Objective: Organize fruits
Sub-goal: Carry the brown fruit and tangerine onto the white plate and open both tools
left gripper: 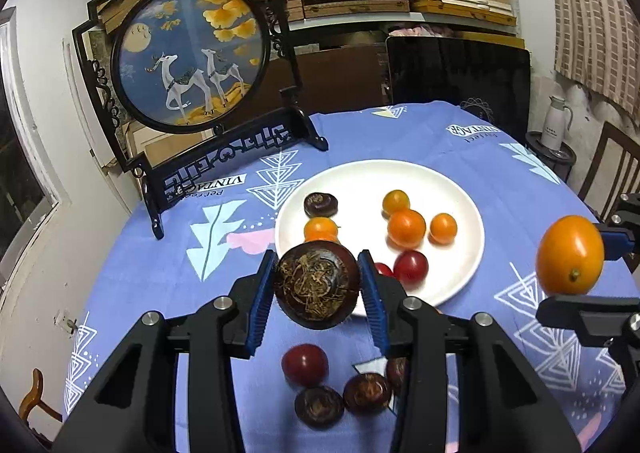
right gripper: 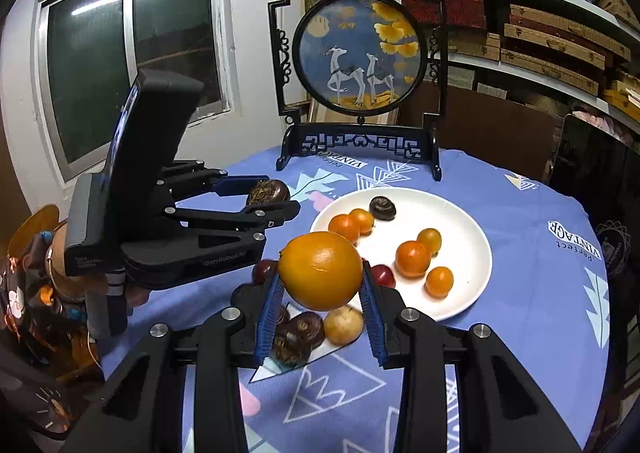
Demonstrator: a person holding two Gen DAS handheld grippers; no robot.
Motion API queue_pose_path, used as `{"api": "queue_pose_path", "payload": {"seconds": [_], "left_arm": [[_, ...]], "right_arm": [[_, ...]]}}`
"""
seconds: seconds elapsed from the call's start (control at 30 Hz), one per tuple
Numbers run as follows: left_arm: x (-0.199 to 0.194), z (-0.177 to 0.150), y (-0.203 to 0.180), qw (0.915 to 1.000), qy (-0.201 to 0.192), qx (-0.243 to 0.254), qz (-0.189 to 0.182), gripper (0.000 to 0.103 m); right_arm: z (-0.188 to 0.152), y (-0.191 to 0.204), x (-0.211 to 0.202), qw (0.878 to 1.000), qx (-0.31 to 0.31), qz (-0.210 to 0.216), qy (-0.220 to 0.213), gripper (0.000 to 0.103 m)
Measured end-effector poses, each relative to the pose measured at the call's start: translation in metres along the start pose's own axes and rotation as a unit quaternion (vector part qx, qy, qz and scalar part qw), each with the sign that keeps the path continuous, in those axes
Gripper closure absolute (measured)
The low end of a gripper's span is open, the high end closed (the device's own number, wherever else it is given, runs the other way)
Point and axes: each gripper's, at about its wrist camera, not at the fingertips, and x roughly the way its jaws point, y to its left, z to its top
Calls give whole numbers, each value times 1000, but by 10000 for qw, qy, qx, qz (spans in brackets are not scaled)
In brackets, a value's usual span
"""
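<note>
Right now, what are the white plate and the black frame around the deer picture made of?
The white plate looks like glazed ceramic: smooth, bright white, with soft shine at the rim, though it could be melamine. The black frame looks like dark lacquered wood, or perhaps molded plastic: carved scrollwork, fretwork at the base, a satin sheen. The deer picture appears to sit on thin fabric or glass; I cannot tell which.

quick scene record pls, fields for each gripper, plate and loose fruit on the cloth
left gripper: shut on a dark brown water chestnut, above the cloth
right gripper: shut on an orange fruit, above the cloth
plate: white, holds small orange fruits, red ones and one dark chestnut
tablecloth: blue, patterned
loose fruit: red tomato and dark chestnuts near the plate
</note>
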Motion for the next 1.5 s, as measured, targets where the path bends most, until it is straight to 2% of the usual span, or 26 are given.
{"api": "queue_pose_path", "payload": {"seconds": [0.5, 0.83, 1.0, 1.23, 1.5], "left_arm": [[33, 22, -5, 9999, 18, 132, 74, 63], [66, 40, -5, 9996, 95, 152, 205, 63], [85, 43, -3, 9991, 162, 208, 342, 63], [109, 46, -3, 9985, 389, 240, 287, 63], [124, 49, 0, 9981, 455, 267, 311, 63]], "right_arm": [[13, -32, 23, 9997, 181, -128, 27, 65], [22, -68, 41, 9986, 453, -276, -31, 65], [23, -84, 57, 9978, 579, -315, 62, 65], [24, -97, 82, 9968, 662, -375, 233, 65], [24, -109, 94, 9960, 721, -428, 295, 65]]}}
